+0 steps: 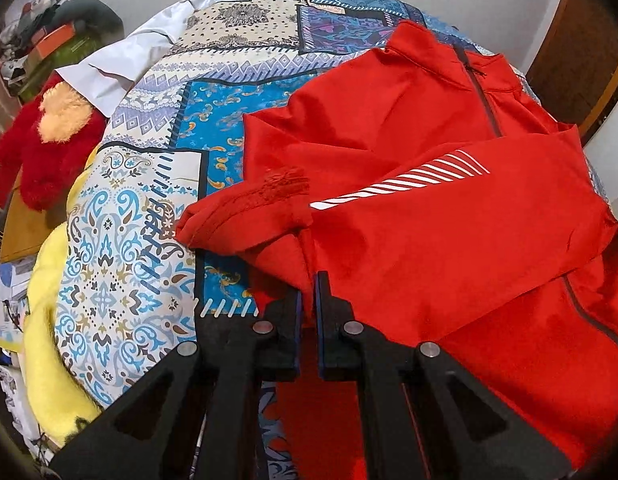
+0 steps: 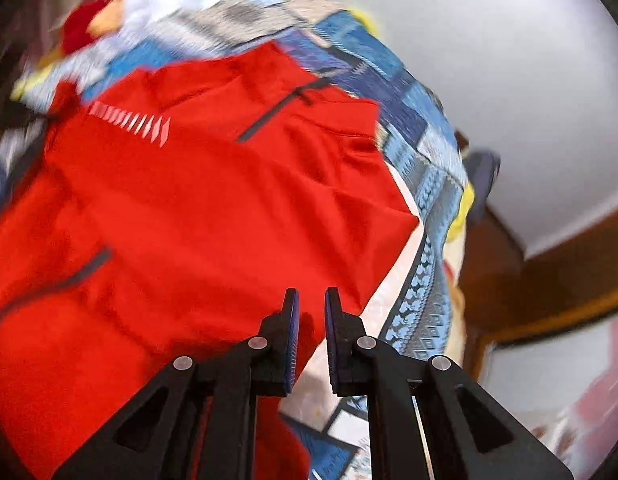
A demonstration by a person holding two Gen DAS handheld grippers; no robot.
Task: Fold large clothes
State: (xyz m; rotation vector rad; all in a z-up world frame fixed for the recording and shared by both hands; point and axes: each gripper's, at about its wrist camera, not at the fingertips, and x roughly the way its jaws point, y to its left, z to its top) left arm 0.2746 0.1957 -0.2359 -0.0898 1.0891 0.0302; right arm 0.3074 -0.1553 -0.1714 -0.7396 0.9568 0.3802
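Note:
A red zip-neck jacket [image 1: 409, 152] with white stripes on one sleeve lies on a patterned bedspread [image 1: 149, 200]. One sleeve is folded across its front. My left gripper [image 1: 307, 284] is nearly shut, its fingers pinching the jacket's left side edge. In the right wrist view, which is blurred by motion, the same jacket [image 2: 213, 200] fills the left. My right gripper [image 2: 311, 300] hovers over the jacket's right side edge with a narrow gap between its fingers and nothing between them.
A white cloth [image 1: 121, 60], a red and orange fluffy item [image 1: 49, 136] and a yellow blanket [image 1: 53, 340] lie at the bed's left side. Clutter sits at the far left [image 1: 37, 32]. A wooden door [image 1: 581, 52] and white wall [image 2: 489, 100] stand beyond the bed.

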